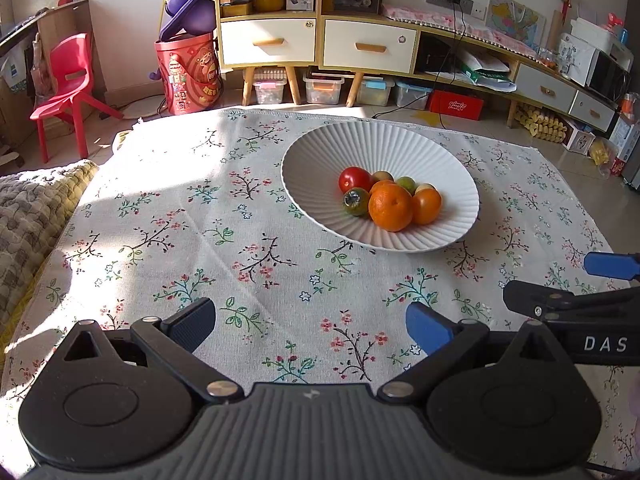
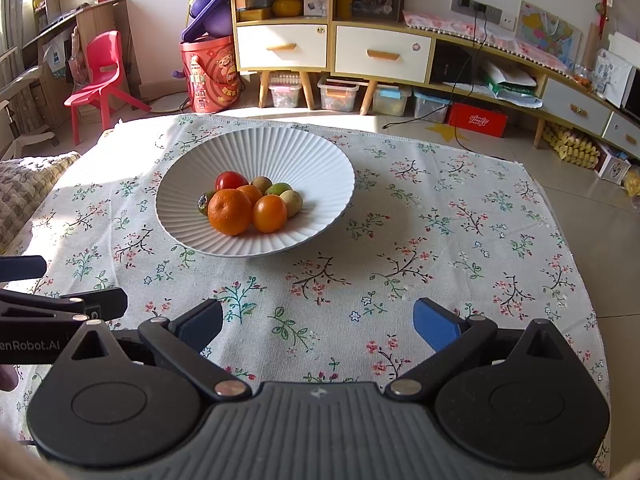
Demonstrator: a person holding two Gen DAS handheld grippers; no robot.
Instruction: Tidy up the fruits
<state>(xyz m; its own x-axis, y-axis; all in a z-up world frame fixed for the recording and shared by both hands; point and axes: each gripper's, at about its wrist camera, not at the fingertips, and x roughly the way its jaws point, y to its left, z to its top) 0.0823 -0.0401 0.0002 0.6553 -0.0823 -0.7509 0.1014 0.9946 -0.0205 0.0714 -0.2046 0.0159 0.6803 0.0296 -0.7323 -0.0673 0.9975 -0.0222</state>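
A white ribbed bowl (image 1: 320, 152) (image 2: 280, 148) stands on the floral tablecloth (image 1: 200, 240) (image 2: 440, 240). In it lie a large orange (image 1: 390, 207) (image 2: 229, 212), a smaller orange (image 1: 426, 206) (image 2: 269, 213), a red tomato (image 1: 354, 179) (image 2: 231, 180), a green-red tomato (image 1: 356, 201) (image 2: 204, 203) and several small greenish fruits (image 1: 405, 184) (image 2: 279, 189). My left gripper (image 1: 310, 326) is open and empty, near the table's front, short of the bowl. My right gripper (image 2: 318, 326) is open and empty, likewise. Each gripper shows at the other view's edge (image 1: 568, 296) (image 2: 52, 300).
A knitted blanket (image 1: 32, 208) (image 2: 24, 188) lies at the table's left edge. Beyond the table stand a red chair (image 1: 68, 88) (image 2: 100, 76), a red barrel (image 1: 188, 72), a cabinet with drawers (image 1: 320, 44) (image 2: 336, 48) and storage boxes on the floor.
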